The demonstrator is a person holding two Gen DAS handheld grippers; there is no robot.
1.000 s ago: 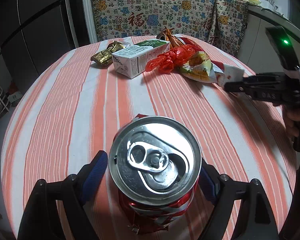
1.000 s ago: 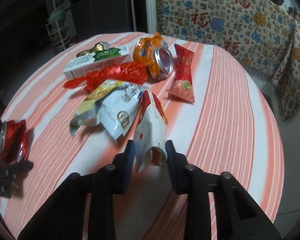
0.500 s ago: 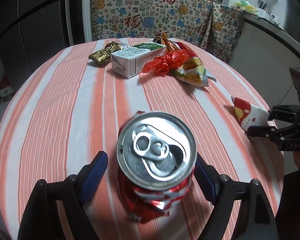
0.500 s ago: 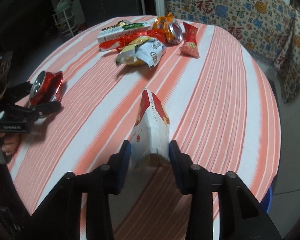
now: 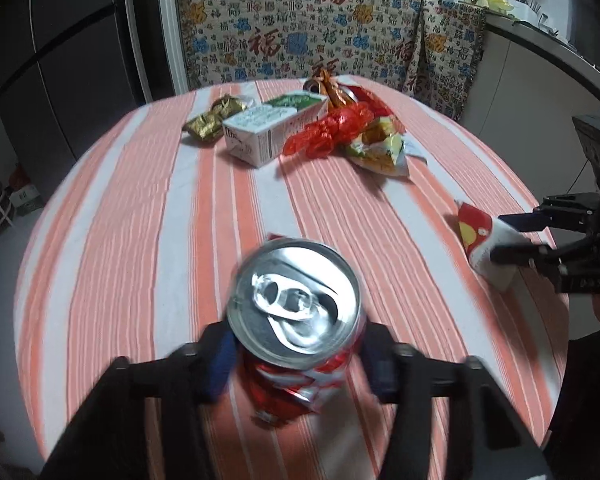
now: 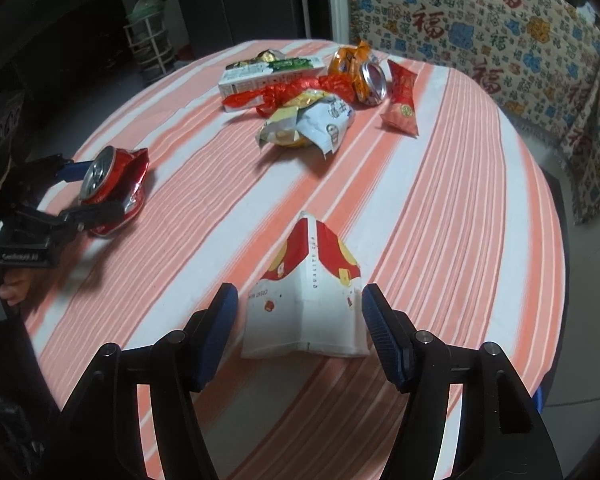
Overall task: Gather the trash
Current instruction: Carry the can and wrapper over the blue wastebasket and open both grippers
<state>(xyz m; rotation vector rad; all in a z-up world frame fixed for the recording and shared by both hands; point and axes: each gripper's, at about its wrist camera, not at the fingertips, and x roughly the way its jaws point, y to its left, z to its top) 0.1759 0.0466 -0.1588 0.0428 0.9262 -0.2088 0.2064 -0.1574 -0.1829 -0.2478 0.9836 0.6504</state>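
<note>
— Trash location? Grippers?
— Crushed red can [image 5: 296, 320] on striped tablecloth [image 5: 140, 240], left gripper [image 5: 296, 356] just clamped on it. Right gripper [image 6: 296, 320] straddles flattened paper cup [image 6: 306, 304], pads clear. Patterned fabric [image 5: 300, 40] hangs behind.

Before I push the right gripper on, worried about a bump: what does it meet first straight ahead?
The flattened paper cup lying between the right gripper's open fingers; beyond it only bare striped tablecloth, though depth is hard to judge.

Dim indoor light from above; glare on the can [image 5: 294, 300] top, which is motion-blurred. Soft shadows lie under the trash. Fisheye bends the edges, corners black.
</note>
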